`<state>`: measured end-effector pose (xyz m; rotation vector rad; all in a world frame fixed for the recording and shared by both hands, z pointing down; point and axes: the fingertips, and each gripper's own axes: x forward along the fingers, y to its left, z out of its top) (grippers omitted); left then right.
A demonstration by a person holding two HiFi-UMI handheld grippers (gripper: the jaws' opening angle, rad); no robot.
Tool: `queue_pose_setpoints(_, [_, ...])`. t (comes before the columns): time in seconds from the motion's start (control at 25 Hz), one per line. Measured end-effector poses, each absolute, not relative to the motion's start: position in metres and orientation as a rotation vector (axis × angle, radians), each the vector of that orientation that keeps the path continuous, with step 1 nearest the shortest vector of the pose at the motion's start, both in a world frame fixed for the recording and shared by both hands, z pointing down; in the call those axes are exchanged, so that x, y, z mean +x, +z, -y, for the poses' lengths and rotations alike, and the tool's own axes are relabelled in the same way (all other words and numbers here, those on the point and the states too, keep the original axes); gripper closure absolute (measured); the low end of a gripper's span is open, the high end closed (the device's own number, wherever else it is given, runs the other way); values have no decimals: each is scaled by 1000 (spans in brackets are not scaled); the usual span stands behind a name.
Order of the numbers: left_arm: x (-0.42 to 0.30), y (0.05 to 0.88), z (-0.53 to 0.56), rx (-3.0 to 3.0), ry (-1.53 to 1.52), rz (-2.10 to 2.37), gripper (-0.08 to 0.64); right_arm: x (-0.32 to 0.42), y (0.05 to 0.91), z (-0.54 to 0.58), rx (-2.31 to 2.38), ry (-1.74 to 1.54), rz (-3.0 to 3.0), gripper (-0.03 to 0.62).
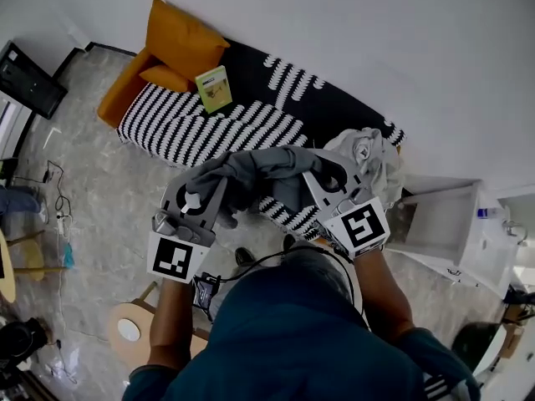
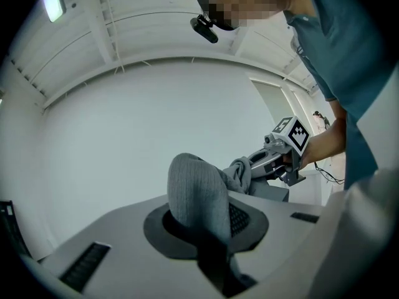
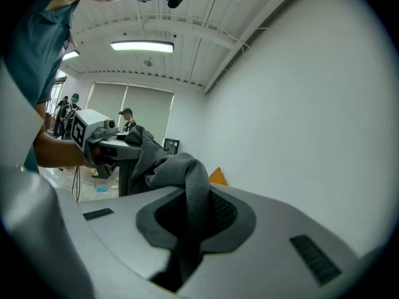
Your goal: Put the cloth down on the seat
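A grey knitted cloth (image 1: 261, 172) is stretched between my two grippers, in the air over the front edge of the sofa seat (image 1: 201, 125), which has a black-and-white striped cover. My left gripper (image 1: 219, 184) is shut on the cloth's left end, and in the left gripper view the fabric (image 2: 196, 195) bulges up out of the closed jaws. My right gripper (image 1: 308, 172) is shut on the right end, where the cloth (image 3: 187, 182) runs down between its jaws. Each gripper view shows the other gripper: the right one (image 2: 274, 159), the left one (image 3: 106, 141).
Two orange cushions (image 1: 177, 38) and a green booklet (image 1: 213, 88) lie at the sofa's left end. A pile of pale clothes (image 1: 369, 157) sits at its right end. A white open box (image 1: 441, 220) stands to the right, a round wooden stool (image 1: 129, 328) by my left leg.
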<state>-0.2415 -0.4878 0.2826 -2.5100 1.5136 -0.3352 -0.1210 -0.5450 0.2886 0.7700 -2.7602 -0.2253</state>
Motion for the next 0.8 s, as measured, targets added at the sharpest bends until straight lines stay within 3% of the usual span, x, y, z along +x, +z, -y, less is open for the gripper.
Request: queue_pose_setpoints(0.8, [-147,294,599,-2556,-388,-1461,500,-26,321,653,794,-72,2757,555])
